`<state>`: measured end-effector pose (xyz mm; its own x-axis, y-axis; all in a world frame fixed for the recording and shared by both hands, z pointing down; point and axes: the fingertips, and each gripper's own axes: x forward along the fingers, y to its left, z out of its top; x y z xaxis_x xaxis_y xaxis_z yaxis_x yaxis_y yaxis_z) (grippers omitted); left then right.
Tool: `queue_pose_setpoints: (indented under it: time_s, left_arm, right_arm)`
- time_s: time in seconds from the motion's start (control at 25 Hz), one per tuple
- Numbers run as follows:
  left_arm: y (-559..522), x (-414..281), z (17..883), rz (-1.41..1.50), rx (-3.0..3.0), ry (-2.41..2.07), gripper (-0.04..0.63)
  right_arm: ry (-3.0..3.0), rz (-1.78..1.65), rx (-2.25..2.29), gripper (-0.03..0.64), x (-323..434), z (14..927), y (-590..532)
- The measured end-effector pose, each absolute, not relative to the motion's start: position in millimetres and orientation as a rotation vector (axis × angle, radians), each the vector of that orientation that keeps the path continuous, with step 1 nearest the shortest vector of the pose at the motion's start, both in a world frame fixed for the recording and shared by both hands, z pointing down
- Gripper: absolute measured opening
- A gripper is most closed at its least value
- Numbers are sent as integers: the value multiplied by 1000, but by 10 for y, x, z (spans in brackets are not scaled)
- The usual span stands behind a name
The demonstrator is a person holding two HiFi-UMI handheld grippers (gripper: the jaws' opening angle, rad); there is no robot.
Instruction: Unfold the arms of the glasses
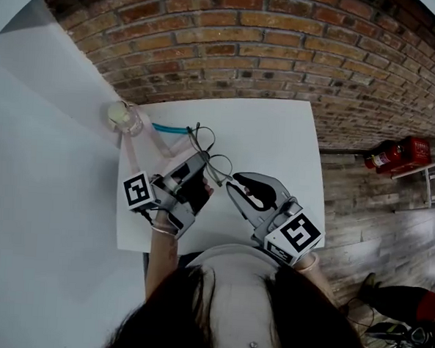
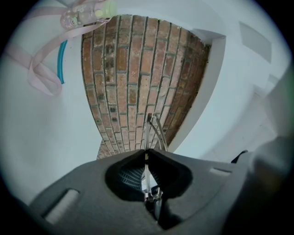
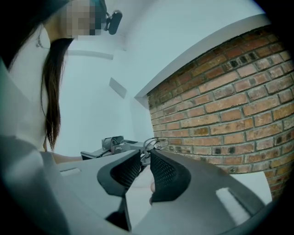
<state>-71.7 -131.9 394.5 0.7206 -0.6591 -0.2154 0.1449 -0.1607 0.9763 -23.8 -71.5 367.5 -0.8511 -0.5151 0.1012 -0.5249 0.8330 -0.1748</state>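
Thin wire-framed glasses point(image 1: 217, 162) are held over the white table point(image 1: 278, 136), and my left gripper point(image 1: 204, 162) is shut on them. In the left gripper view the frame point(image 2: 151, 131) sticks out past the closed jaw tips point(image 2: 146, 153) toward the brick wall. My right gripper point(image 1: 232, 184) sits just right of the glasses, its jaws apart. In the right gripper view the glasses point(image 3: 154, 144) lie just beyond the fingertips point(image 3: 144, 156), and nothing is pressed between the pads. How far the arms are unfolded I cannot tell.
A small bottle point(image 1: 122, 116) with a pink strap point(image 2: 39, 75) and a teal strip point(image 1: 169, 128) lie at the table's far left corner. A brick wall point(image 1: 233, 45) runs behind the table. A red fire extinguisher point(image 1: 395, 155) lies on the wooden floor at the right.
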Motion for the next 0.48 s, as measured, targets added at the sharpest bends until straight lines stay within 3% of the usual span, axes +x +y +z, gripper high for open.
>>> queue_pose_setpoints:
  time_s: [0.48]
  left_arm:
    - [-1299,-630,3963,-716,1592,-417,25]
  right_arm:
    - [-2945,286,834,31,-248,3713,-707]
